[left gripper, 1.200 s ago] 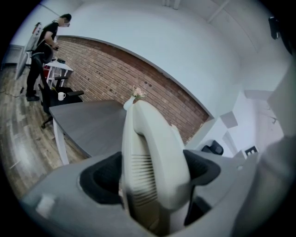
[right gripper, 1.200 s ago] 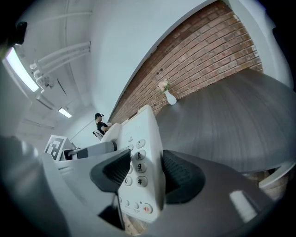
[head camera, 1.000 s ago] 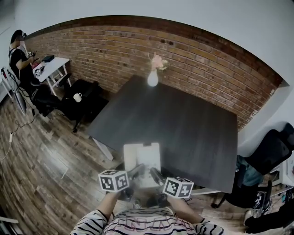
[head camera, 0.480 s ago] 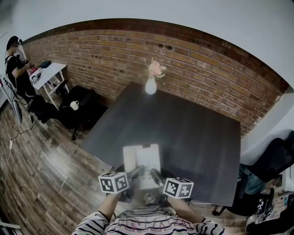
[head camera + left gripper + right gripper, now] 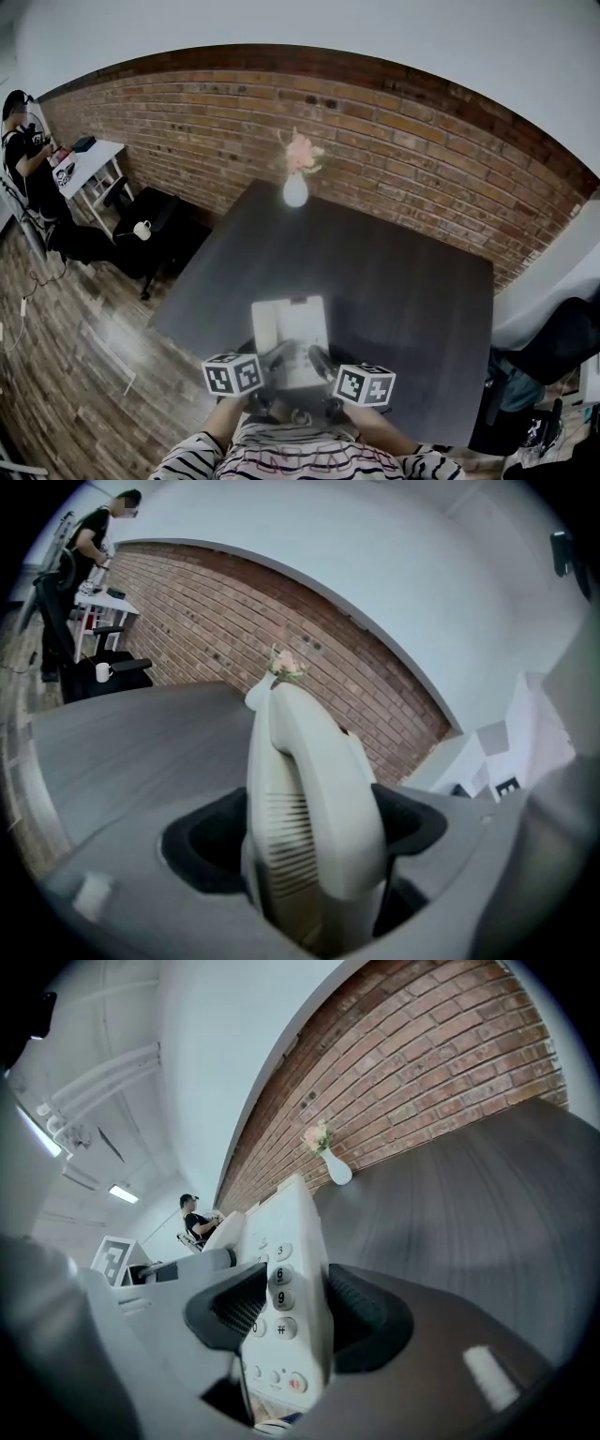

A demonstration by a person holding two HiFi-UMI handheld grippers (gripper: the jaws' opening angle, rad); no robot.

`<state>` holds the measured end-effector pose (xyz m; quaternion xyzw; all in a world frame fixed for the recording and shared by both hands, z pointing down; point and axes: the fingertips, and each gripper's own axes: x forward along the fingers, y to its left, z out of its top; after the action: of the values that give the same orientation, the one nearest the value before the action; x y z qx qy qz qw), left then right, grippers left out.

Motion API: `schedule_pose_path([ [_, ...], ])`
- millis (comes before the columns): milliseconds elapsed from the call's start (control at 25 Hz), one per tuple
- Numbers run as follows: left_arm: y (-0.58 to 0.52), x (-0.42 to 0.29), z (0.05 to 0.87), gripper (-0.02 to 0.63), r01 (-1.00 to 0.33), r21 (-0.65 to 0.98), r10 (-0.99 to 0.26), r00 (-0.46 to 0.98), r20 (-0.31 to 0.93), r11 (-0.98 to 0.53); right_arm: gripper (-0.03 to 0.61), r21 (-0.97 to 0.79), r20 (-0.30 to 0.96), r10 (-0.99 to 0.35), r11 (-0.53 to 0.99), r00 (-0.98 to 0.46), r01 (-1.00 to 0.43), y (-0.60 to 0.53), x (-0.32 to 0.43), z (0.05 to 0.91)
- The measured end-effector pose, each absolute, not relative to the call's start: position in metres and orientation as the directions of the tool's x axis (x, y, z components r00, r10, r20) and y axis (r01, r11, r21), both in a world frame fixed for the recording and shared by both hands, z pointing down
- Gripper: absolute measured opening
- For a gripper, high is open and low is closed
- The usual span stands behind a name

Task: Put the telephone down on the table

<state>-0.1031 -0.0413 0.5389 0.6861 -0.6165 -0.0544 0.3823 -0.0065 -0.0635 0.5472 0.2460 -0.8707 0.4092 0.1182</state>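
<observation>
I hold a white desk telephone (image 5: pixel 290 339) in the air over the near edge of the dark table (image 5: pixel 394 281), one gripper on each side. My left gripper (image 5: pixel 276 356) is shut on the handset side (image 5: pixel 314 799), its dark pads pressing both faces. My right gripper (image 5: pixel 320 357) is shut on the keypad side (image 5: pixel 281 1288); its jaws have just been closing a little on the telephone's edge. The keys show in the right gripper view and the ribbed handset (image 5: pixel 281 846) in the left gripper view. The phone's underside is hidden.
A white vase (image 5: pixel 295 190) with pink flowers stands at the table's far edge by the brick wall (image 5: pixel 422 131). Black chairs and a white mug (image 5: pixel 142 228) are at the left, with a white desk (image 5: pixel 82 161) and a person (image 5: pixel 21 150) beyond. Another chair (image 5: pixel 562 342) is right.
Both grippers and the telephone have moved forward together, from the table's near corner to over its surface. The table now fills more of the view under the phone.
</observation>
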Motion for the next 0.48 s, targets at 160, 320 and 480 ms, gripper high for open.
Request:
schedule_pose_path([
  [160,-0.068,-0.109,0.54,0.414,-0.808,0.588,-0.886,0.246,0.394,0.037,0.201,-0.657,0.404,-0.344,0.535,-0.847,-0.531,-0.089,-0.012,0.551],
  [320,-0.092,-0.121,0.545,0.414,-0.809,0.588,-0.878,0.269,0.397,0.018,0.196,-0.658,0.405,-0.368,0.518,-0.837,-0.547,-0.111,-0.023,0.556],
  [480,-0.114,-0.138,0.547,0.414,-0.808,0.589,-0.859,0.31,0.407,-0.013,0.196,-0.666,0.407,-0.401,0.484,-0.821,-0.567,-0.128,-0.04,0.558],
])
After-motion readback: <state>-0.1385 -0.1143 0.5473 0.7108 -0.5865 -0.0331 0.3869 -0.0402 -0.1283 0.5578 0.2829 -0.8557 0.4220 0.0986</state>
